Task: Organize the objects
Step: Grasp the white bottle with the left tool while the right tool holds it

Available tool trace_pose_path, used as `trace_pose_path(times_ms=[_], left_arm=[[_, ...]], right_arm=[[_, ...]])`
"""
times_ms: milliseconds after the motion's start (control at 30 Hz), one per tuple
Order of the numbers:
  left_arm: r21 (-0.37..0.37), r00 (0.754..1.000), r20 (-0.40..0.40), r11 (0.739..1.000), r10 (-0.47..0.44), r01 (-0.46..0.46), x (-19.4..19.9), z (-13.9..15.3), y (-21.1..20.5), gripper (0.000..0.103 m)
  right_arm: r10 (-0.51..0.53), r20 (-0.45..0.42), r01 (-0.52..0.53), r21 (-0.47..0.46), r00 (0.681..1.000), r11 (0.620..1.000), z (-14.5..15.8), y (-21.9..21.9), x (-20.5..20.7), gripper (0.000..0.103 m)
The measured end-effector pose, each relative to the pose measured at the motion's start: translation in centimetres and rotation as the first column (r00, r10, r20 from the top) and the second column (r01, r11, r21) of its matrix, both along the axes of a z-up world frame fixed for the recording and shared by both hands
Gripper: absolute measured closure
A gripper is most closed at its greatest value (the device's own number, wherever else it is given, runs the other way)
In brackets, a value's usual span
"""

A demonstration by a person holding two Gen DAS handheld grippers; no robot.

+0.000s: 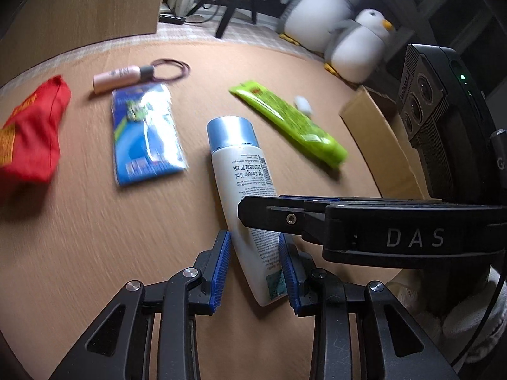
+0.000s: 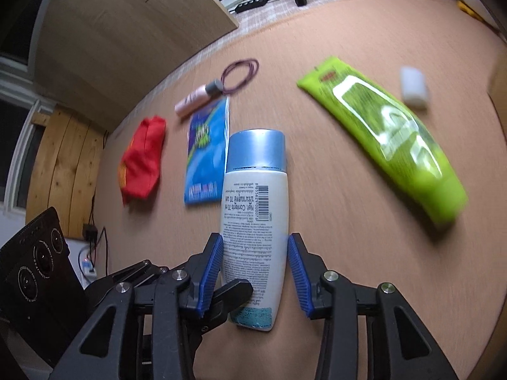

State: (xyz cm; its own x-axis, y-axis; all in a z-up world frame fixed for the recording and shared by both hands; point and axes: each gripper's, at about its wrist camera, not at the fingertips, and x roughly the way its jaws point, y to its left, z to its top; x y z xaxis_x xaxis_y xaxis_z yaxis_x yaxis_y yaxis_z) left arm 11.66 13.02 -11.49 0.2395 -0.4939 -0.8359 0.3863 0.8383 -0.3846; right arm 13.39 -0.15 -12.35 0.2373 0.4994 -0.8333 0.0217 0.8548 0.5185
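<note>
Your bench [image 2: 348,174] carries a green tube [image 2: 389,133] lying ahead and right of your right tongs [image 2: 256,272]. The white lotion bottle [image 2: 253,221], blue cap pointing away, lies between the parted pads of both tongs. Your left tongs [image 1: 255,269] are also open around it, with small gaps.

The left gripper [image 1: 255,267] is low over the table, and its two blue pads [image 1: 219,272] are apart, one on each side of a white bottle [image 1: 244,196]. The pads look close to the bottle, but I cannot tell if they squeeze it. The right gripper [image 2: 253,277] also has its blue pads [image 2: 209,274] apart around the same bottle, with a small gap on the right side. The two grippers cross, very near each other.
</note>
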Motion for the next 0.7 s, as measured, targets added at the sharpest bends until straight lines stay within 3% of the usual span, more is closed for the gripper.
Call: trace_pose_path(times_ms=[267, 433, 567, 700], left_arm=[[-0.001, 1.0, -0.012, 1.0, 0.003, -0.003, -6.1, 0.5, -0.8, 0.069], [0.004, 1.0, -0.009, 1.0, -0.009, 0.009, -7.5, 0.8, -1.0, 0.068], [0.021, 1.0, -0.017, 1.0, 0.004, -0.003, -6.8, 0.5, -0.8, 0.041], [-0.012, 0.999, -0.046, 1.0, 0.02, -0.021, -5.8, 0.0, -0.3, 0.04]], right_arm=[[0.013, 0.007, -0.012, -0.025, 1.0, 1.0, 0.3, -0.6, -5.4, 0.064], [0.039, 0.024, -0.038, -0.062, 0.999, 0.997, 0.4, -0.5, -7.3, 0.064], [0.031, 0.042, -0.027, -0.092, 0.999, 0.995, 0.7, -0.4, -7.1, 0.055], [0.037, 0.043, -0.032, -0.107, 0.998, 0.994, 0.8, -0.3, -6.6, 0.052]])
